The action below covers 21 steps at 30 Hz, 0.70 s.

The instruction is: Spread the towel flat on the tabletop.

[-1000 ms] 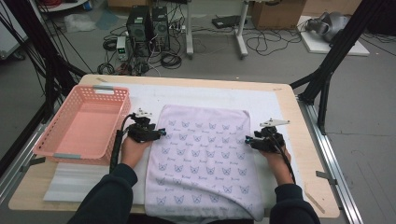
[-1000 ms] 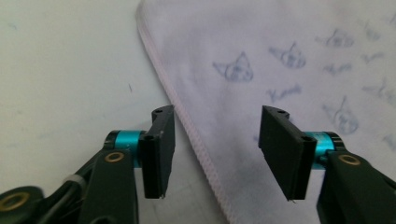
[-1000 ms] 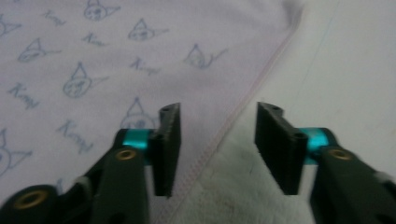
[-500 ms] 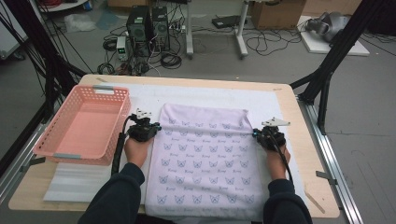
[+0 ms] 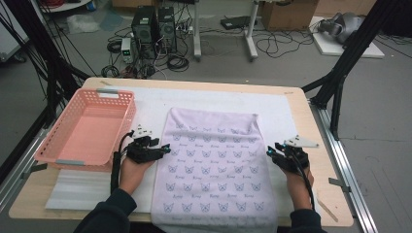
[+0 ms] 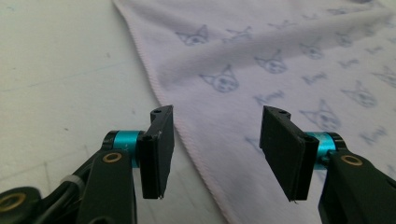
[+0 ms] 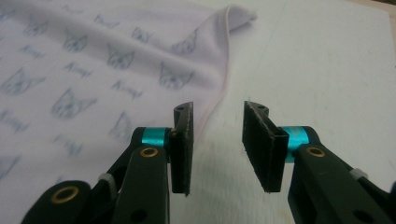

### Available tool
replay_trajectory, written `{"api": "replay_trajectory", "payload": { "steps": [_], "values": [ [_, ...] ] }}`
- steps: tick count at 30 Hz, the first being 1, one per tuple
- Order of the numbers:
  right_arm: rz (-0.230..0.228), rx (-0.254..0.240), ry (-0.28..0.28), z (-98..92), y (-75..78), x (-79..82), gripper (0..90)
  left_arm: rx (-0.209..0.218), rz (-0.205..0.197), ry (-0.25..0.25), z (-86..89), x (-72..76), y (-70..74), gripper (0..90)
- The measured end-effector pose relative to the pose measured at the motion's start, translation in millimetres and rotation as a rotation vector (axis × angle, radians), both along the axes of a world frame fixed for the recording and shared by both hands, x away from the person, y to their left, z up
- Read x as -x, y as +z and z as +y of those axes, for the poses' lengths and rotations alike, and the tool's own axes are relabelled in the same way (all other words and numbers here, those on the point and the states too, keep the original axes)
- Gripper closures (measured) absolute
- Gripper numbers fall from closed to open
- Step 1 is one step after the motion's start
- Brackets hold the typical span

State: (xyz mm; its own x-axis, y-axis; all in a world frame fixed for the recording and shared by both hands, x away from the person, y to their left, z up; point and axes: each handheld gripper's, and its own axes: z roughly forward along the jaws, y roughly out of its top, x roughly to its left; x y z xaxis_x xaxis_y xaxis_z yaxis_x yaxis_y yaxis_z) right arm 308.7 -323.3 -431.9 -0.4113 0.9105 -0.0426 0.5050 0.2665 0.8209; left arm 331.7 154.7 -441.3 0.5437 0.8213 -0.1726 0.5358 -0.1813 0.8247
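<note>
A pale lilac towel (image 5: pixel 214 160) printed with small cat faces lies spread flat on the white mat (image 5: pixel 204 99), its near end hanging over the table's front edge. My left gripper (image 5: pixel 167 150) sits at the towel's left edge. Its jaws have just been opening; in the left gripper view (image 6: pixel 217 154) they stand apart over the towel (image 6: pixel 280 56) hem without pinching it. My right gripper (image 5: pixel 269 151) is at the right edge. Its jaws have also just been opening, and in the right gripper view (image 7: pixel 217 144) bare mat shows between them, the towel (image 7: pixel 93 70) hem beside one jaw.
A pink plastic basket (image 5: pixel 127 126) stands at the table's left, close behind my left hand. A white foam sheet (image 5: pixel 77 191) lies at the front left. Bare wooden table (image 5: pixel 296 99) borders the mat on the right. Computers and cables sit on the floor beyond.
Both hands have drawn back toward the person along the towel's sides. The jaws shut on the towel's edges half a second ago and now stand apart. The towel lies flatter.
</note>
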Motion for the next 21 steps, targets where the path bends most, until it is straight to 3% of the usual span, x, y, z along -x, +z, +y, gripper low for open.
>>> {"api": "replay_trajectory", "payload": {
  "steps": [5, 9, 13, 15, 19, 21],
  "values": [
    [0.019, -0.026, 0.033, -9.5, -0.3, 35.8, 56.1, 0.031, 0.005, -0.054, 0.0, 24.1, -0.2, 43.2],
    [0.037, -0.066, 0.077, -13.7, -0.8, 64.1, 52.4, 0.023, 0.030, -0.073, 2.0, 40.9, -2.4, 43.6],
    [0.068, -0.083, 0.137, -7.4, -4.9, 79.9, 52.2, 0.005, 0.056, -0.080, 3.5, 55.8, -5.5, 46.6],
    [0.089, -0.076, 0.162, -1.5, -8.4, 85.6, 54.5, -0.003, 0.063, -0.110, 5.3, 66.8, -8.6, 53.5],
    [0.152, -0.060, 0.178, 4.4, -16.4, 90.1, 61.2, 0.010, 0.082, -0.137, 9.2, 88.0, -8.1, 60.5],
    [0.156, -0.044, 0.164, 5.5, -16.5, 93.2, 64.0, 0.021, 0.094, -0.150, 10.2, 98.4, -8.4, 61.8]
  ]
}}
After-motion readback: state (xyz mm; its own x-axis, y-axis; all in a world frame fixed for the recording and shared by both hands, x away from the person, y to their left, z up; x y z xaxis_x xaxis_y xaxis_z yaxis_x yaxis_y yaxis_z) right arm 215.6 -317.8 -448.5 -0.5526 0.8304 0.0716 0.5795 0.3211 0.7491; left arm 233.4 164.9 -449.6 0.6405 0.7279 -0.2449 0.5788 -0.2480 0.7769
